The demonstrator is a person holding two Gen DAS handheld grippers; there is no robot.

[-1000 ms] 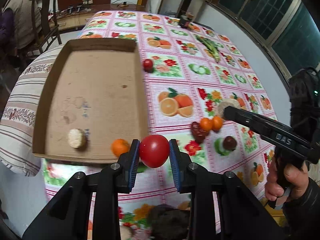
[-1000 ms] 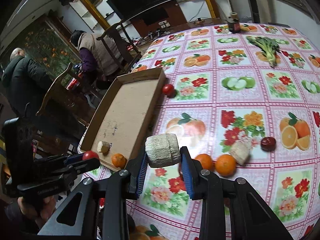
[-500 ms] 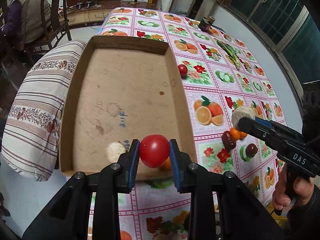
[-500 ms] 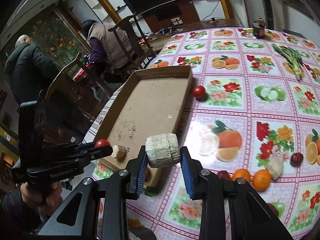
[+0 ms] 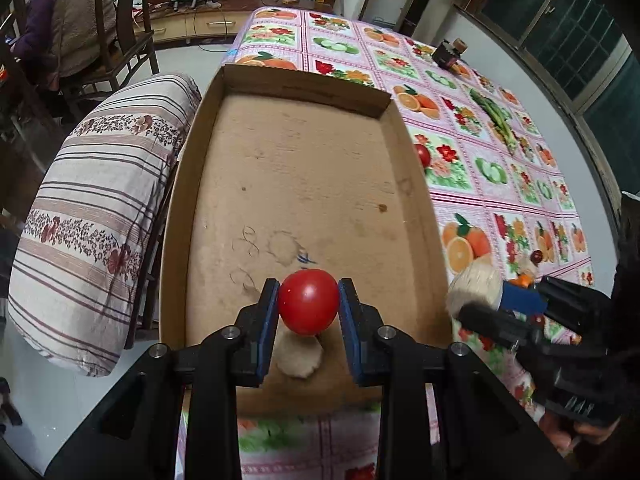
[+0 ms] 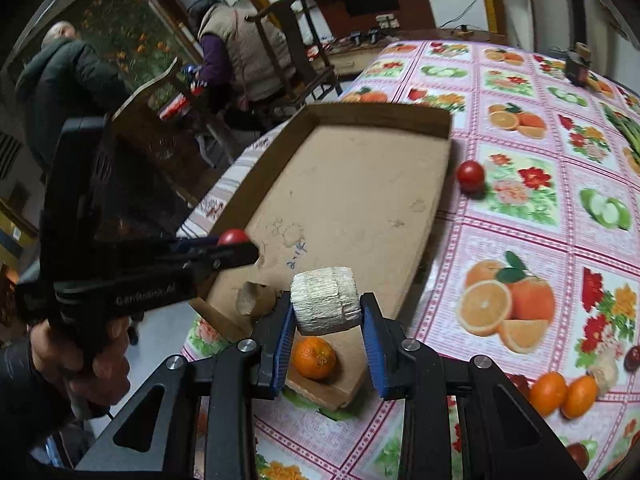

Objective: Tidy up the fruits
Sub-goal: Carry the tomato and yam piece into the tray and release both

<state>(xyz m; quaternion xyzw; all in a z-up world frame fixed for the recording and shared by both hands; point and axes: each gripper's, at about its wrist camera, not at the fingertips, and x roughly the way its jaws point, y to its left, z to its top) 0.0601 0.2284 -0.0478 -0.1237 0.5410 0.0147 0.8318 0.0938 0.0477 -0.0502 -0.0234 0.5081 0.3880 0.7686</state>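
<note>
Two loads are up: a round red tomato (image 5: 308, 306), no long axis, pinched in the left tongs (image 5: 308, 312) above the shallow brown cardboard tray's (image 5: 304, 184) near end, and a pale ribbed cylinder (image 6: 326, 300), axis lying across the jaws, clamped in the right tongs (image 6: 327, 330) over the tray's near corner, above a small orange mandarin (image 6: 313, 357). Left looks nearer the drop.

The right gripper (image 6: 326, 334) clamps a pale ridged cylinder (image 6: 325, 305) between its blue pads, above the near corner of the cardboard tray (image 6: 352, 196). Under it an orange (image 6: 313, 357) lies in the tray, a beige lump (image 6: 255, 299) just to its left. The left gripper (image 6: 240, 246) reaches in from the left, gripping a red tomato (image 6: 232, 236). On the fruit-print tablecloth (image 6: 520, 216) outside the tray sit another tomato (image 6: 470, 175) and — lower right — two small oranges (image 6: 562, 394).
</note>
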